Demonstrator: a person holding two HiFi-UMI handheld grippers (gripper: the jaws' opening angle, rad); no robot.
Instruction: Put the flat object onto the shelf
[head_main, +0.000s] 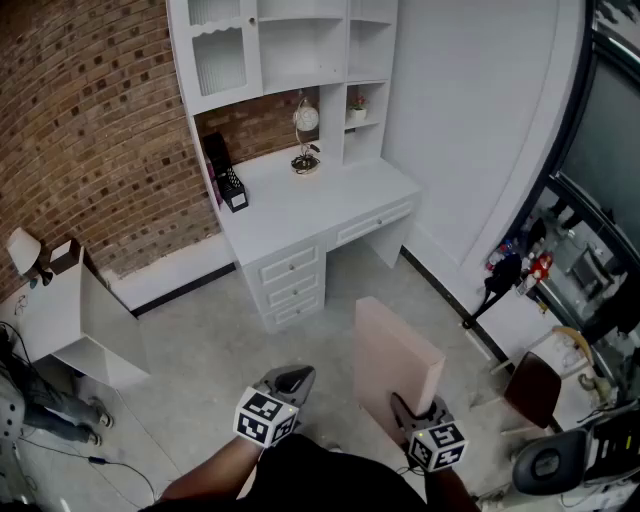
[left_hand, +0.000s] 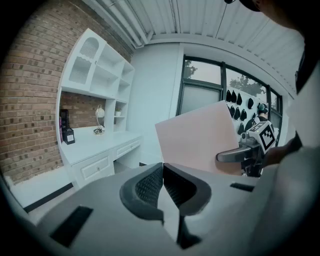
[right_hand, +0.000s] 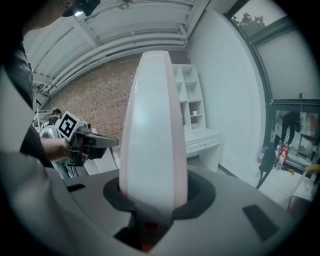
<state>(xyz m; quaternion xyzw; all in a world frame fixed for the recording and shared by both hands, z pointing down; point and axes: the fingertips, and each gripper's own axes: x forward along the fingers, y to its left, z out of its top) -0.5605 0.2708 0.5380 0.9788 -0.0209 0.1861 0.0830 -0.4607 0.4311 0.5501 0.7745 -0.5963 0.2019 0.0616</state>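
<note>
Grip is the weak point: the fingers of the right gripper clamp only the bottom edge of the pink flat board. The board stands upright and tall above them, so it looks liable to lever over or slide out if swung quickly. The left gripper hangs beside it with fingers closed on nothing, lending no support. The shelf unit stands well apart across the floor. On arrival, the board's broad face could knock the round ornament or black holder on the table. It could also catch a shelf edge if brought in tilted.
</note>
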